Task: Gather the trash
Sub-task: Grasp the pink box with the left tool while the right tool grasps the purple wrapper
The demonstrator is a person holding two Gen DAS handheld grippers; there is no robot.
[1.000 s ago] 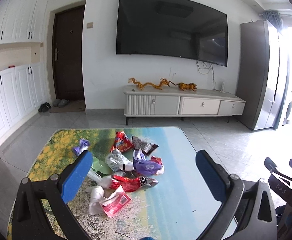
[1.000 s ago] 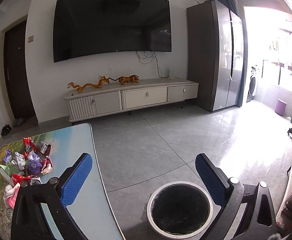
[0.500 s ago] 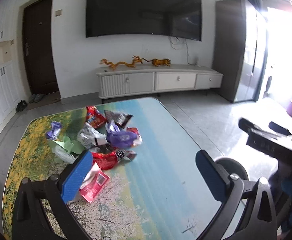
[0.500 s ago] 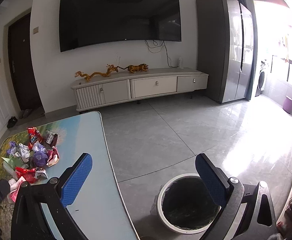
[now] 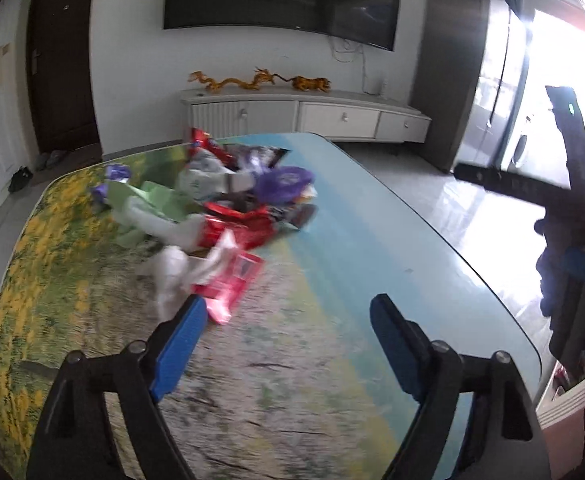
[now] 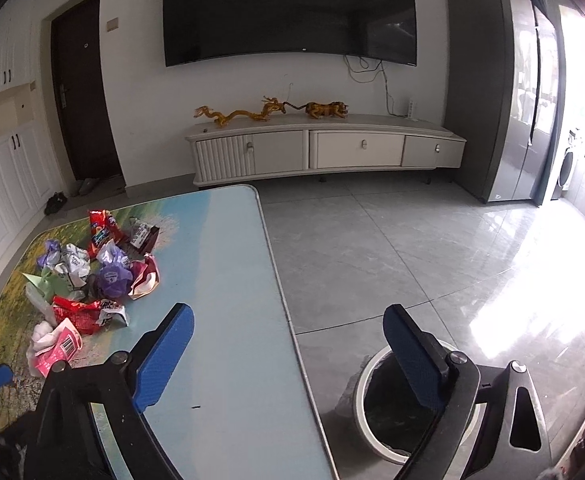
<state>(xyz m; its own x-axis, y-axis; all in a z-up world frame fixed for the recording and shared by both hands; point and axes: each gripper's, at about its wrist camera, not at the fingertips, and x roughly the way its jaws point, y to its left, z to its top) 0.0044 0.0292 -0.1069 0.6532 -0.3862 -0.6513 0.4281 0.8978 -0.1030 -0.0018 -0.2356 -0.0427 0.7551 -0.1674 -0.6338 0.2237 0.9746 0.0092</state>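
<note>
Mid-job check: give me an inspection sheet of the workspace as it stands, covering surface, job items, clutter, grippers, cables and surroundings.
Surface: table with a landscape print; its right half is bare.
Job's things: wrapper pile on the table's left side, with a pink packet nearest the left gripper; lined trash bin on the floor beside the table's right edge.
Clutter: nothing seen beyond the trash.
Grippers: left gripper open, nothing between its jaws, which have just been closing, its left pad beside the pink packet; right gripper open and empty, jaws likewise just closing, over the table edge and bin.
Cables: wires hanging below the TV.
Surroundings: TV cabinet, dark door, tiled floor.
</note>
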